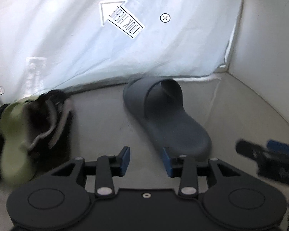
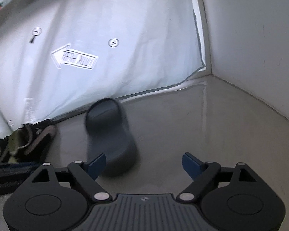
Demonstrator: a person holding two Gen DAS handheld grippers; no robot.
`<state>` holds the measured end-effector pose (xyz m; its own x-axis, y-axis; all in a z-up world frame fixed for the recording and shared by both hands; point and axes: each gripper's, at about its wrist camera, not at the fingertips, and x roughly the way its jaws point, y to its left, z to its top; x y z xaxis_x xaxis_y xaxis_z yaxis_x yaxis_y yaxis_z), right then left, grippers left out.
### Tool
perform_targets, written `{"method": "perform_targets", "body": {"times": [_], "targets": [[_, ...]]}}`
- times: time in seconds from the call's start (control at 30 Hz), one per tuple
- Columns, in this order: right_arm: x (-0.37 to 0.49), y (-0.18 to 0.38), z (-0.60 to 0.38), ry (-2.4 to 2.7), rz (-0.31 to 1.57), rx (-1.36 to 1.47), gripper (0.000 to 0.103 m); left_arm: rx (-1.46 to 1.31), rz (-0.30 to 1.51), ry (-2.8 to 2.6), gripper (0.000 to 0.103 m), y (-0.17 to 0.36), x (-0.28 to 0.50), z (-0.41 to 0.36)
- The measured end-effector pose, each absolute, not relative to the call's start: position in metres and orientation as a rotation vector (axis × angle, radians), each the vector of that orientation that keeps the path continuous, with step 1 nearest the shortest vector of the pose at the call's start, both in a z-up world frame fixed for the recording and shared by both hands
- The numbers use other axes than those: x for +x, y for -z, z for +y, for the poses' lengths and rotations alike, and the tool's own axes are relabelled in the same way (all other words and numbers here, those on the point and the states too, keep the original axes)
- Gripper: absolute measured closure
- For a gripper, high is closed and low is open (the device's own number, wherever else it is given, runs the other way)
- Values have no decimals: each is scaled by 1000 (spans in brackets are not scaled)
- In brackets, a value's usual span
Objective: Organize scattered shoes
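The gray slipper (image 1: 163, 115) lies on the floor (image 1: 98, 119) by the wall, near a shoe pile (image 1: 28, 125), and both the left tool (image 1: 146, 158) and right tool (image 2: 144, 165) are open and empty, so a rushed grab could knock it away.

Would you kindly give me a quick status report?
Both grippers, left and right, open, empty. Grey slipper on floor by the wall. Other shoes piled left. Nothing blocking.
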<state>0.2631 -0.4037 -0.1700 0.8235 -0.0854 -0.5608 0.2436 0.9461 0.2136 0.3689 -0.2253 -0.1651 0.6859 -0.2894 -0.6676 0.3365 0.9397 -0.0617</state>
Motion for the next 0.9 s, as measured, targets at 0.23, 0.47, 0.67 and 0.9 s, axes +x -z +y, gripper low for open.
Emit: {"method": "perform_targets", "body": {"times": [0.23, 0.47, 0.67, 0.9], "targets": [[304, 188, -418, 190, 576, 251, 16, 35, 715, 331, 67, 192, 430, -249], [321, 203, -421, 199, 602, 270, 17, 59, 696, 290, 74, 205, 444, -257], [319, 204, -417, 178, 626, 276, 17, 111, 690, 310, 75, 203, 427, -250], [296, 187, -410, 176, 646, 258, 17, 133, 746, 336, 74, 197, 371, -216]]}}
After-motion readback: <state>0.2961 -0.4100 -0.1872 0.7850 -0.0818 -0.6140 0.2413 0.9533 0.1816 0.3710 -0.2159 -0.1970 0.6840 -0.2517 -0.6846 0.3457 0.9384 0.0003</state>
